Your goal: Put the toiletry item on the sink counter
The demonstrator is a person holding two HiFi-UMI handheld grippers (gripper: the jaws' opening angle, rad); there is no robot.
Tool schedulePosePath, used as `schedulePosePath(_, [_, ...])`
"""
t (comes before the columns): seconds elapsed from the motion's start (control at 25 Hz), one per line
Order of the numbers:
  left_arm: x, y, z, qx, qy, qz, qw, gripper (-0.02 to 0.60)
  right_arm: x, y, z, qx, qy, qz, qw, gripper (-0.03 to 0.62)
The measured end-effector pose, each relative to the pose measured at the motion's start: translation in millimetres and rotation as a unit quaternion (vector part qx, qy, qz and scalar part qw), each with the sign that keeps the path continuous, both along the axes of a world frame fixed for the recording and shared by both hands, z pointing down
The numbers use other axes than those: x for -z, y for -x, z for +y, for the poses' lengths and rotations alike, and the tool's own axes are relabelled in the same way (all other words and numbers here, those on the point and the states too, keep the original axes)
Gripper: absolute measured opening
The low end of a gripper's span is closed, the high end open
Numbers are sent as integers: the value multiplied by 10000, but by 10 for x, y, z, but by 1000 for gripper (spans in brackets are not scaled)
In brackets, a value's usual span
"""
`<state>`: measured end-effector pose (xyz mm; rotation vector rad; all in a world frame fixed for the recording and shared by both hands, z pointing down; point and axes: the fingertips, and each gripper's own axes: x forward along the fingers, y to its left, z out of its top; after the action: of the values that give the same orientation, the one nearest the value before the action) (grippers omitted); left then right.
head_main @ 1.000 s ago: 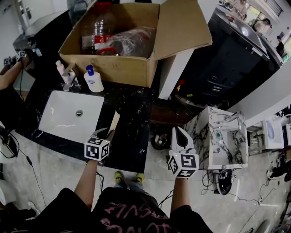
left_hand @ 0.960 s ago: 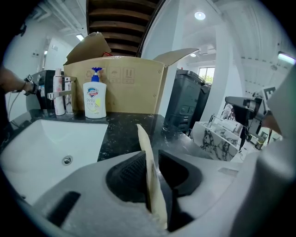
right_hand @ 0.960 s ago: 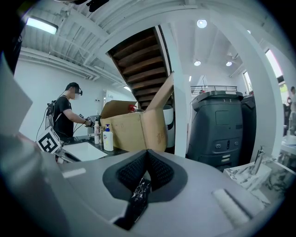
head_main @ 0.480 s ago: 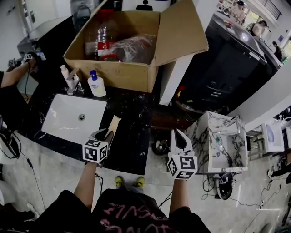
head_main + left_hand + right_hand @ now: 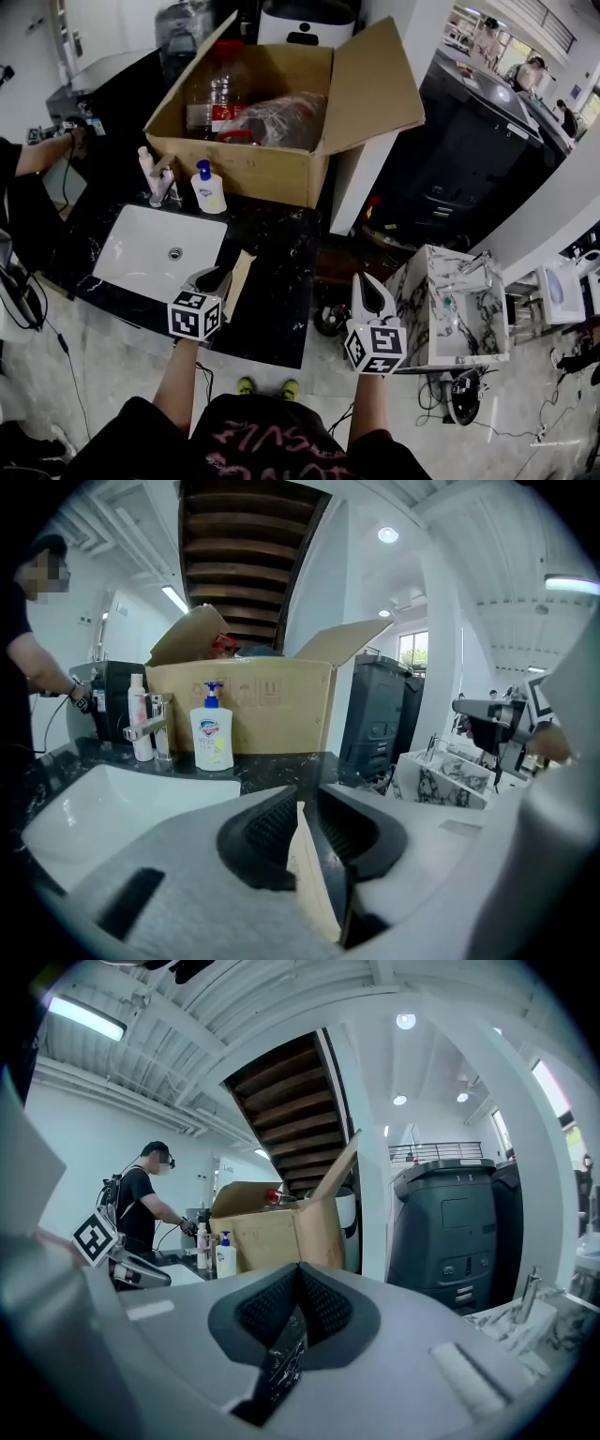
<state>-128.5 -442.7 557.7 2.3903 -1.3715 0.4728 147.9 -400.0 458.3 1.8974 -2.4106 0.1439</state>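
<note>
One flat, tan toiletry item point(image 5: 237, 277), thin as a card sleeve with a matte, paper-like face, sits pinched in your left gripper point(image 5: 212, 278), whose jaws have just been closing and now press their ribbed black pads on it. Its long axis runs along the jaws and away from you, toward the back edge of the sink counter point(image 5: 281, 281), leaning slightly to the right. The left gripper view meets it nearly edge-on, one pale narrow side up. It hangs over the front part of the counter, just beside the right edge of the sink point(image 5: 122, 246).

That sink is a white, smooth rectangular basin with rounded corners, sunk into glossy black stone veined in white. Behind its back edge stand a chrome faucet point(image 5: 161, 186), a slim pale bottle point(image 5: 145, 161) touching or just beside it, and a white pump bottle point(image 5: 208, 189) with a blue top.

An open cardboard box point(image 5: 267, 169) fills the counter's back, flaps up, holding a clear plastic bottle point(image 5: 214, 94) with a red label and a crumpled clear bag point(image 5: 281, 117).

Your right gripper point(image 5: 371, 284) is off the counter's front right corner, over the floor, its jaws pressed together with nothing between them. A person point(image 5: 28, 159) in black works at the counter's left end.
</note>
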Motion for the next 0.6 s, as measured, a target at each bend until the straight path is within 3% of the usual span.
schedulePosePath(0.6, [890, 177, -3, 159, -890, 141, 9958, -8, 186, 37, 44, -40, -198, -31, 9998, 12])
